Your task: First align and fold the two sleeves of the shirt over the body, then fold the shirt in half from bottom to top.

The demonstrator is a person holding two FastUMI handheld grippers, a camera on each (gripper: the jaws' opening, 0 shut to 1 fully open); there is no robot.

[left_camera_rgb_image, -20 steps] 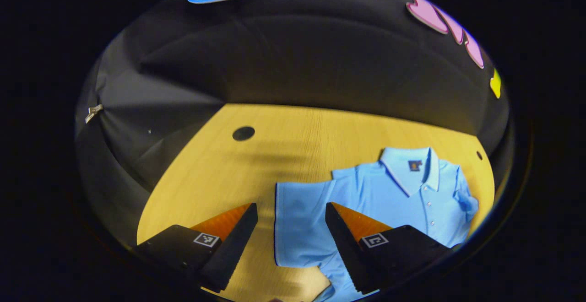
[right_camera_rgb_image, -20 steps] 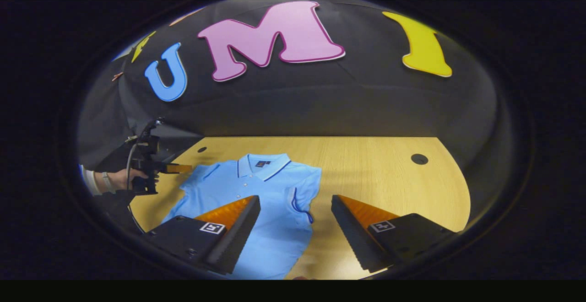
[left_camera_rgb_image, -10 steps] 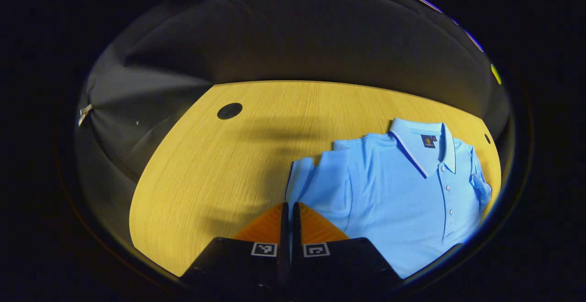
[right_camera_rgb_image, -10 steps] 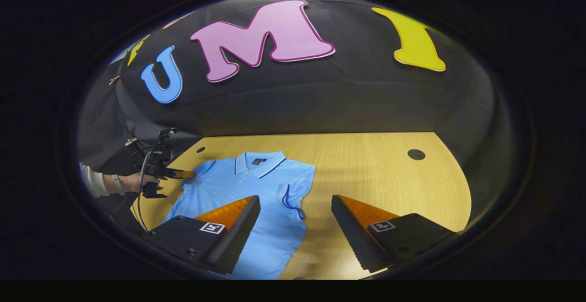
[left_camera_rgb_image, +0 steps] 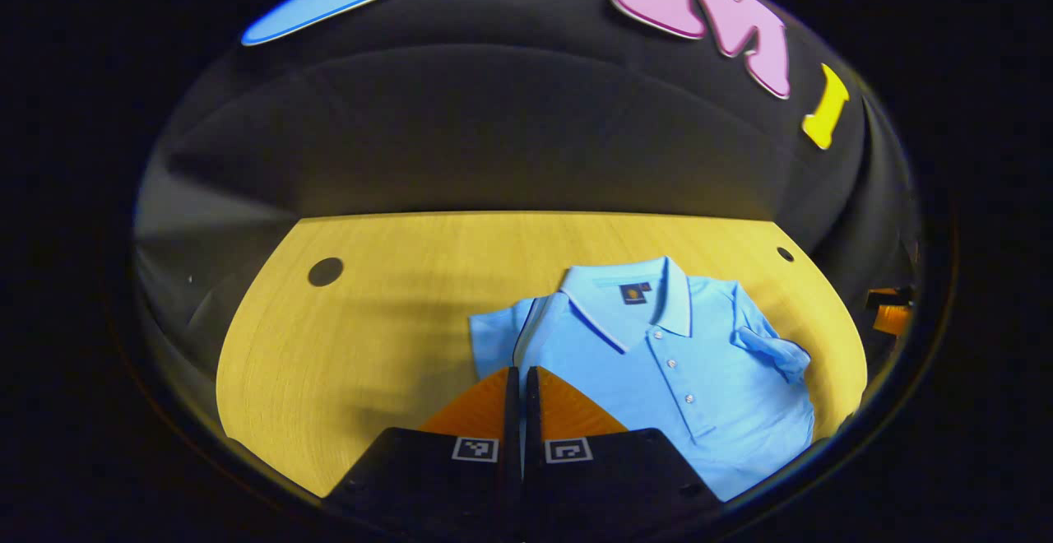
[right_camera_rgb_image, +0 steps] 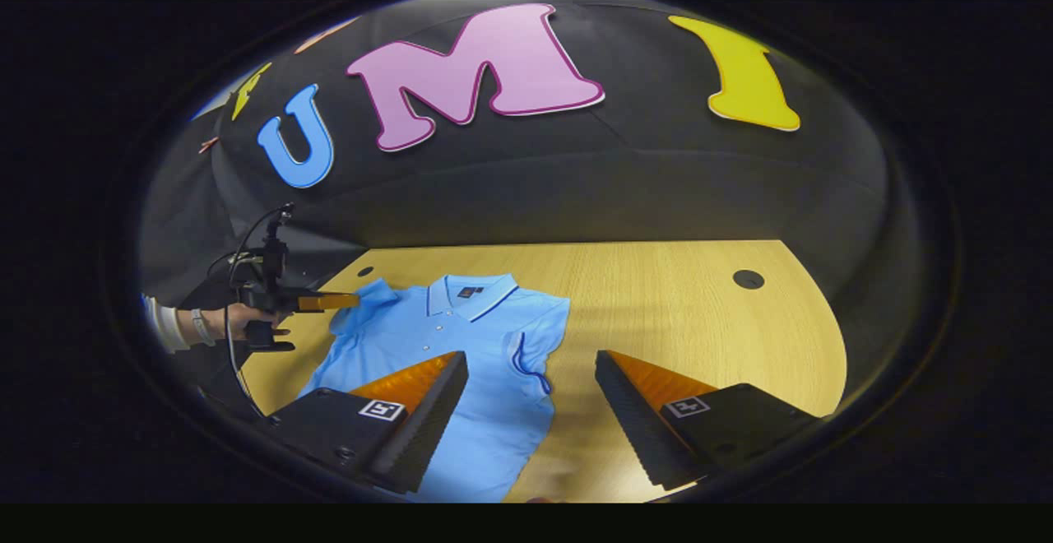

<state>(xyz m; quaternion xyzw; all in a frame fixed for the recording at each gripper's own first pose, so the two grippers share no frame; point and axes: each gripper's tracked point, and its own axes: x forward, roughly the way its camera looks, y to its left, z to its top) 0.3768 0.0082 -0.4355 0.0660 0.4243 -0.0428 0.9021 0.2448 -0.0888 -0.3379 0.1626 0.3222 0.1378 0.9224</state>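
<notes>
Left tool [left_camera_rgb_image: 519, 378] clamped on shirt sleeve [left_camera_rgb_image: 498, 337]; right tool [right_camera_rgb_image: 531, 382] wide open, empty. One polo shirt [right_camera_rgb_image: 461, 362], one table [right_camera_rgb_image: 699, 313].

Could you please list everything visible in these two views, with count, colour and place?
polo shirt: one, light blue with a dark-trimmed collar, lying button-side up on the table.
sleeves: two, light blue; one already folded onto the body, the other pinched at the left gripper.
table: one, light wood, under the shirt.
table holes: two, dark, near the far corners.
booth wall: black cloth, behind the table.
left gripper: one, shut on the sleeve, at the shirt's side.
right gripper: one, open, above the shirt's other side.
hand: one, holding the left gripper, with a white cuff.
</notes>
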